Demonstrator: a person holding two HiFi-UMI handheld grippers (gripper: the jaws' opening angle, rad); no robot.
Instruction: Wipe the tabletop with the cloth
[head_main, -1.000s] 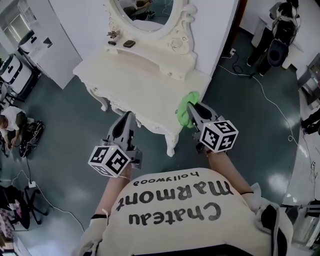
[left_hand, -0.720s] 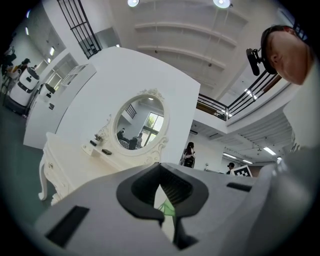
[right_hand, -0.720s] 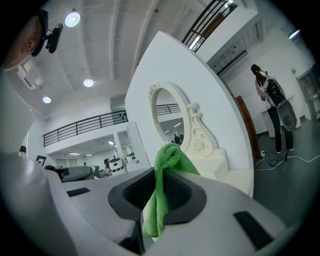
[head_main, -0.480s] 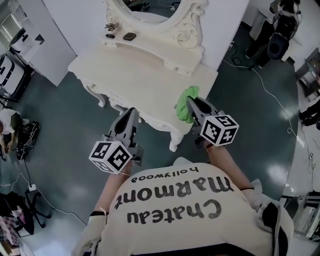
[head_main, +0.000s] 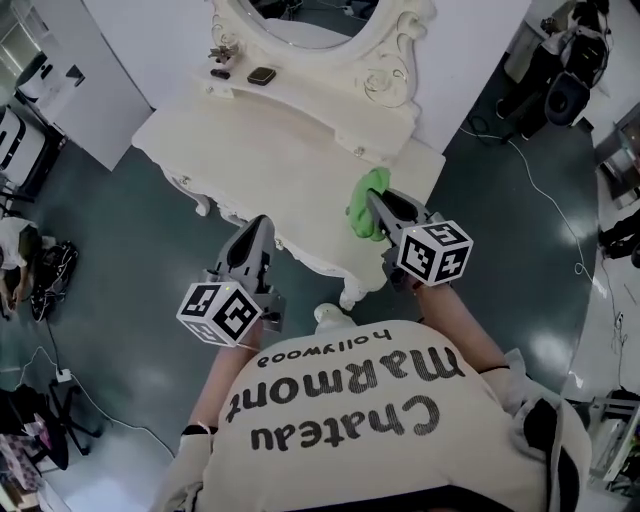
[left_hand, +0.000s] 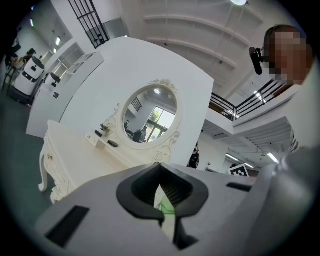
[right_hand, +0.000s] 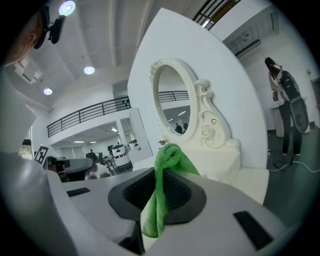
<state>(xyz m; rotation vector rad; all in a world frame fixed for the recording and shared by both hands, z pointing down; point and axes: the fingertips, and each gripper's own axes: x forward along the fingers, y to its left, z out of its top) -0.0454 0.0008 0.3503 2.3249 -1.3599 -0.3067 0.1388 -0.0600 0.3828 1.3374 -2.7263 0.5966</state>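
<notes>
cloth (head_main: 362, 212) (right_hand: 161, 200): green, bunched, folded over | pinched in right gripper (head_main: 377, 203) jaws | above tabletop's right front; contact unclear | tabletop (head_main: 270, 165): cream-white, smooth, carved scalloped edge

Cloth (head_main: 367, 203) btwn right jaws was bright green; surface (head_main: 260, 150) beyond cream-white; marker cubes (head_main: 435, 252) blk/wht squares; floor (head_main: 130, 260) dk grey-green.

Cream shirt (head_main: 340, 405) with dark lettering, grey left gripper (head_main: 258, 226), grey right gripper (head_main: 376, 203), black-and-white marker cubes (head_main: 218, 314)
</notes>
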